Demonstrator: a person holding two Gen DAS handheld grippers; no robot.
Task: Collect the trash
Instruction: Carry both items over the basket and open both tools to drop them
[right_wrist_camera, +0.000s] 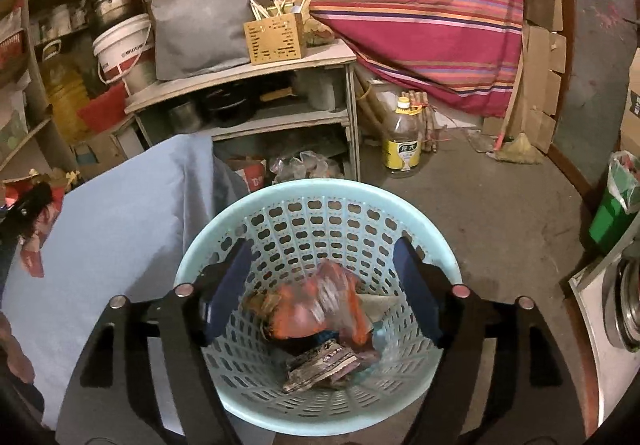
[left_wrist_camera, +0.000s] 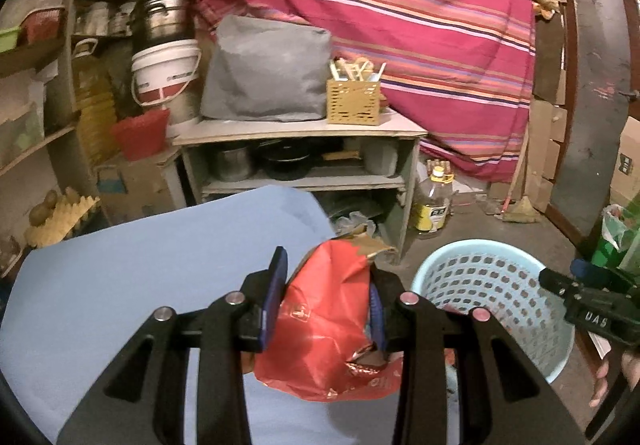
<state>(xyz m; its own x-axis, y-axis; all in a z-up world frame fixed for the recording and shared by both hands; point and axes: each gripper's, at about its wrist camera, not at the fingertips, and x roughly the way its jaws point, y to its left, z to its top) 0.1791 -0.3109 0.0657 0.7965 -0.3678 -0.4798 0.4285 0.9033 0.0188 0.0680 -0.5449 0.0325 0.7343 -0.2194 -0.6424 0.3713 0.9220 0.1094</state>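
Concrete floor; perforated plastic basket (right_wrist_camera: 320, 411). Left tool (left_wrist_camera: 326, 309) clamps crinkled red wrapper (left_wrist_camera: 324, 341); right tool (right_wrist_camera: 320, 297) wide, empty.

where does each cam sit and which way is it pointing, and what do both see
Left wrist: rides the left gripper, looking forward and down over the blue cloth; its pads clamp a red wrapper; the right gripper shows at the right edge.
Right wrist: rides the right gripper, jaws open, looking down into the blue basket where a blurred wrapper lies on other trash.
Shared: basket, cloth, wooden shelf, oil bottle, striped fabric.
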